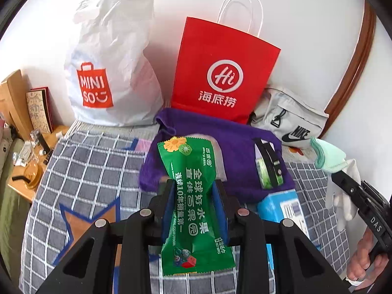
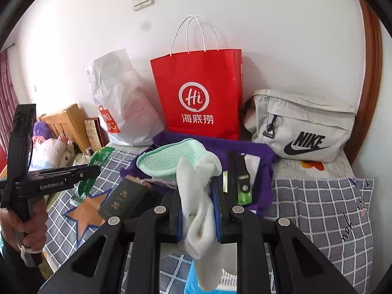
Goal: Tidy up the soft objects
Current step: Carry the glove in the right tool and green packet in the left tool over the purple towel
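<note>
My left claw (image 1: pixel 193 193) is matt black plastic with blue rubbery pads, pinching a glossy green foil wipes pack (image 1: pixel 189 196). My right claw (image 2: pixel 198 210) pinches a white knit glove (image 2: pixel 196 196) with a mint-green ribbed cuff. Behind the fuzzy purple towel (image 1: pixel 235 142) stands a smooth red paper bag (image 1: pixel 225 73); left of it a crinkled white plastic bag (image 1: pixel 110 61), right of it a matt grey cloth pouch (image 2: pixel 301 125). The bed (image 1: pixel 80 166) has a woven checked cover.

The blue box (image 1: pixel 281 208) lies half hidden under the purple bag (image 1: pixel 235 147), its label unreadable.
</note>
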A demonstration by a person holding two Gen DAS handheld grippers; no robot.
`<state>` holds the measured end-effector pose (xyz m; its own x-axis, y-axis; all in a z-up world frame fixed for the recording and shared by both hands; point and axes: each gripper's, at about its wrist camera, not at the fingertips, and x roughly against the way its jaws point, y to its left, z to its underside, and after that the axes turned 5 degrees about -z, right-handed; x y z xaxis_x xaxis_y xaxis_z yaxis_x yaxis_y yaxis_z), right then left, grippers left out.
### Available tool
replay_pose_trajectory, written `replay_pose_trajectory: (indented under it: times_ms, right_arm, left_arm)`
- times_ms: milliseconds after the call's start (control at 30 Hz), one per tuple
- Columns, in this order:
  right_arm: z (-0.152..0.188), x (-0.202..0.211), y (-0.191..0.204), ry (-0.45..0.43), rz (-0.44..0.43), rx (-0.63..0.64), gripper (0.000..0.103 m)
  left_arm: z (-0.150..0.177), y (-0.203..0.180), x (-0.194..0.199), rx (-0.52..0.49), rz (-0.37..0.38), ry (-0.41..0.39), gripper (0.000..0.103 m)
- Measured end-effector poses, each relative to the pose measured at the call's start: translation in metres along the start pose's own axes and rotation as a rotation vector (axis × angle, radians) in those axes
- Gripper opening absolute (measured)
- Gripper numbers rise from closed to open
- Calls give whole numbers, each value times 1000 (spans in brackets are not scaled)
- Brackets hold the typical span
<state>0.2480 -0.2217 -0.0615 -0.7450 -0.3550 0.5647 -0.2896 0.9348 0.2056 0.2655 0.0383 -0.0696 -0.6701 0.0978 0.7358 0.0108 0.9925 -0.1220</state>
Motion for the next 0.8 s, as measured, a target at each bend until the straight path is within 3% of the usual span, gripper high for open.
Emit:
replay_pose_trajectory:
  times_ms: [233, 800]
  right_arm:
    - [-30, -33, -5, -11, -12, -13, 19]
    - [-61, -100, -37, 10, -13, -97, 19]
  left_arm:
    - [-26, 0, -19, 0, 0, -8, 29]
    - [-69, -15, -70, -4, 18, 9, 29]
